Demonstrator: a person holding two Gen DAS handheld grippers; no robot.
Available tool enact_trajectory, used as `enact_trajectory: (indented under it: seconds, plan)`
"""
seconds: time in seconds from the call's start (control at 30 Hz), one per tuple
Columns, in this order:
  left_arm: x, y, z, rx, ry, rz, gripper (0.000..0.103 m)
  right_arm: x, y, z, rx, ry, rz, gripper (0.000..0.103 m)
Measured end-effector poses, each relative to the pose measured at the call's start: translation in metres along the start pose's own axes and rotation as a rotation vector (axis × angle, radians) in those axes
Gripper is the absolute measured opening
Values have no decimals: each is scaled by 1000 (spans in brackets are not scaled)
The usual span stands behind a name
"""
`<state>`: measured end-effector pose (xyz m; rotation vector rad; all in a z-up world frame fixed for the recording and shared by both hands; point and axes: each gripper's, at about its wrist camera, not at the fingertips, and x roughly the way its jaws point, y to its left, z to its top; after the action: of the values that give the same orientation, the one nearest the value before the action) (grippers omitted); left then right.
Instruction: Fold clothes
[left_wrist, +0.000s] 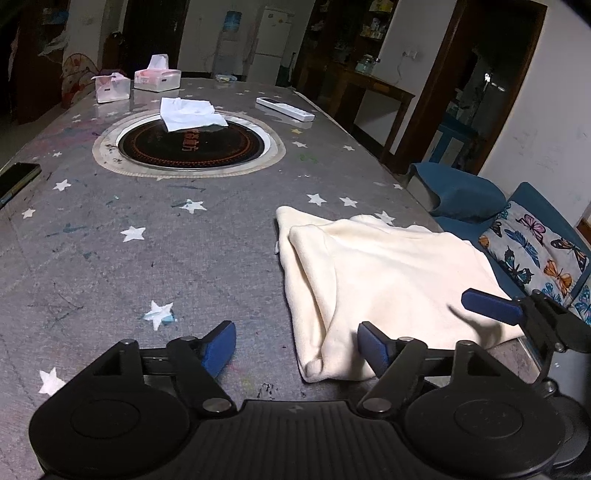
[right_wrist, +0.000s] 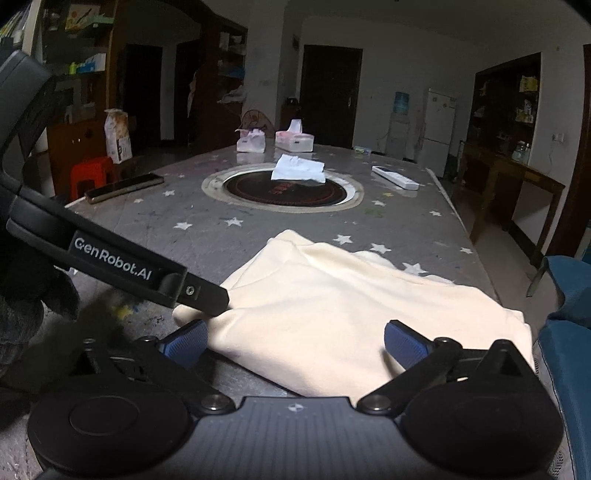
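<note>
A cream-coloured, soft fabric garment (left_wrist: 388, 280), folded into a rough rectangle, is lying on the near right part of a grey, star-printed counter (left_wrist: 147, 229), with its right edge reaching the counter's edge. The left gripper (left_wrist: 297, 343) is hovering over the garment's near left corner, its blue-padded fingers (left_wrist: 221, 347) standing wide apart; the right-hand finger is lying over the cloth, the left-hand one over bare counter. The right gripper (right_wrist: 295, 341) is hanging at the garment's near edge, its blue-padded fingers (right_wrist: 406, 343) likewise spread wide, with the cloth showing between them; neither gripper is clamping anything. Farther along the counter, a black round inset hotplate with a pale ring (left_wrist: 192, 146) is carrying a crumpled white tissue (left_wrist: 190, 112). Beyond it are standing two pink-and-white tissue boxes (left_wrist: 157, 75), and to its right a white remote control (left_wrist: 284, 108) is lying flat. A dark phone (right_wrist: 123, 187) is resting near the counter's left edge. A blue seat with a butterfly-print cushion (left_wrist: 535, 254) is standing just beside the counter's right edge.
</note>
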<state>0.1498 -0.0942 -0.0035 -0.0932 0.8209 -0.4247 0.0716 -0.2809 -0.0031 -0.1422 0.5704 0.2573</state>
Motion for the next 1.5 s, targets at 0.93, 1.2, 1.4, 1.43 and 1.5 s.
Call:
enact_trajectory:
  seconds: [0.93, 1.2, 1.4, 1.43, 1.5]
  plan:
    - [-26, -26, -11, 80, -149, -2, 103, -30, -20, -21, 109, 7, -112, 103]
    - [-33, -34, -18, 100, -137, -25, 103, -38, -21, -26, 133, 22, -143, 103]
    - [-39, -41, -26, 108, -126, -35, 103, -47, -22, -30, 161, 26, -153, 103]
    - [-40, -43, -28, 107, -125, -33, 103, -49, -23, -30, 168, 26, -153, 103]
    - [-42, -45, -30, 111, -124, -29, 103, -52, -22, -32, 179, 28, -159, 103]
